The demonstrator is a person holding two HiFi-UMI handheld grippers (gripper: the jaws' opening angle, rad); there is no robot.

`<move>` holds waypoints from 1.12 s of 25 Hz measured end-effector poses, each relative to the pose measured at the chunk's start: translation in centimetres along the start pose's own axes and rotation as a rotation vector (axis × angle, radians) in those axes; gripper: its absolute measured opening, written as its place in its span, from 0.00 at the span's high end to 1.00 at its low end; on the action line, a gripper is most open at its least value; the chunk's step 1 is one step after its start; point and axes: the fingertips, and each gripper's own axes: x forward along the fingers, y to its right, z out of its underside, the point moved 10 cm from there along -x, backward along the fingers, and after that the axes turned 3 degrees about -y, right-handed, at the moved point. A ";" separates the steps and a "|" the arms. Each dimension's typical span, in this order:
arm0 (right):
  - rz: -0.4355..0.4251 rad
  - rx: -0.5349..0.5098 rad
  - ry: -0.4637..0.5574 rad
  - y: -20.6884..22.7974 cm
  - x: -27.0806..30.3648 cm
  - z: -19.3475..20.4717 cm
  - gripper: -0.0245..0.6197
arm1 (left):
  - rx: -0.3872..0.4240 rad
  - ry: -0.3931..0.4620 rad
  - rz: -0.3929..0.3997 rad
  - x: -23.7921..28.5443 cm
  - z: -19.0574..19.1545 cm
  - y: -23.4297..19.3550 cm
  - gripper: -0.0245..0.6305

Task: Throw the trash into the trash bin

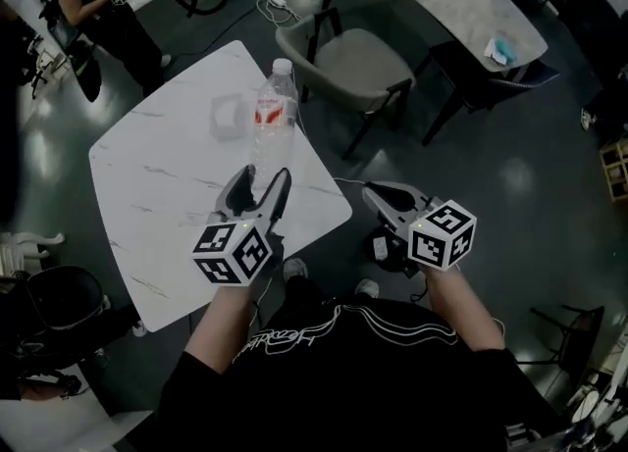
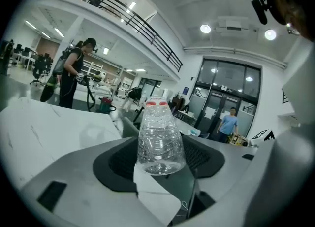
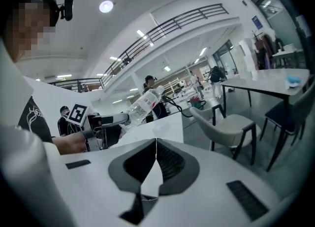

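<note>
Bottle in the left gripper [image 1: 262,185], right gripper [image 1: 388,200] empty.
The left gripper's jaws grasp the base of a clear plastic bottle [image 1: 275,112], which has a red label and sticks out toward 12 o'clock above the white marble table [image 1: 157,166]. At 3 o'clock of it, the right gripper is clenched on nothing, over the dark floor [image 1: 510,195] just past the table's corner.
</note>
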 end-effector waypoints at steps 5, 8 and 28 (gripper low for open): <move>0.110 0.068 0.062 2.7 -8.0 3.1 0.91 | 0.042 -0.066 0.127 3.6 2.9 7.4 0.53; 0.173 0.102 0.098 4.4 -12.2 4.9 0.91 | 0.073 -0.112 0.197 6.1 4.8 11.5 0.53; 0.518 0.462 0.246 11.7 -29.7 21.3 0.91 | 0.272 -0.563 0.436 16.9 22.7 26.0 0.53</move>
